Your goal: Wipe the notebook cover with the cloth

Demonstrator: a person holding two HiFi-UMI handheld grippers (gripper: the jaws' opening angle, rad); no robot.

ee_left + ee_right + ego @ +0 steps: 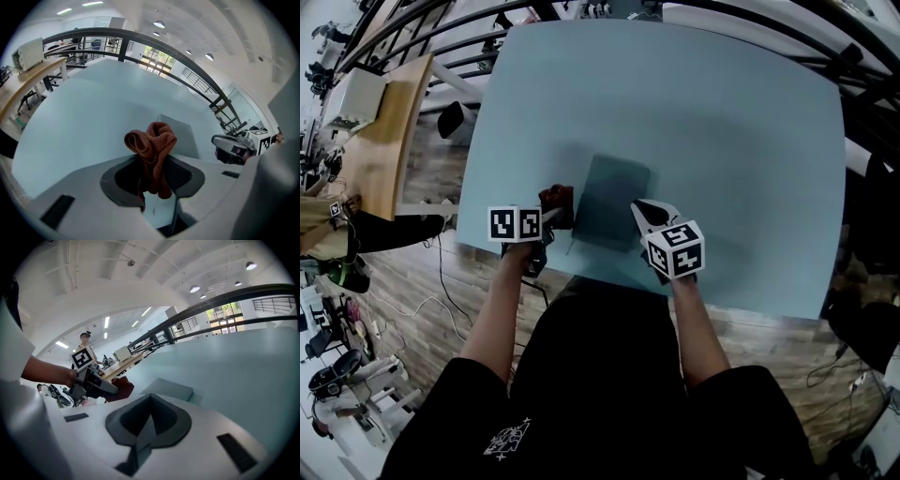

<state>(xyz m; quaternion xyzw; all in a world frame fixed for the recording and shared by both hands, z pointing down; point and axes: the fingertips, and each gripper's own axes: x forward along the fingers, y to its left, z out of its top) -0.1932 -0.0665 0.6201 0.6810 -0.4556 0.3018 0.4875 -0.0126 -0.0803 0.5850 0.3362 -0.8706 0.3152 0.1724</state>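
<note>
Forearms in front, cloth pinched just beside the notebook's left edge

Head view: left gripper (551, 214) and right gripper (643, 212) flank the dark notebook (614, 202), which lies flat near the front edge of the table (722, 122). Left gripper view: its jaws clamp a rust-red knitted cloth (152, 147), which looks soft, light and floppy, so a mid-bunch hold suits it. Right gripper view: the jaws are pressed together on nothing. The notebook looks stiff and may slide, so pinning its near edge would help.
</note>
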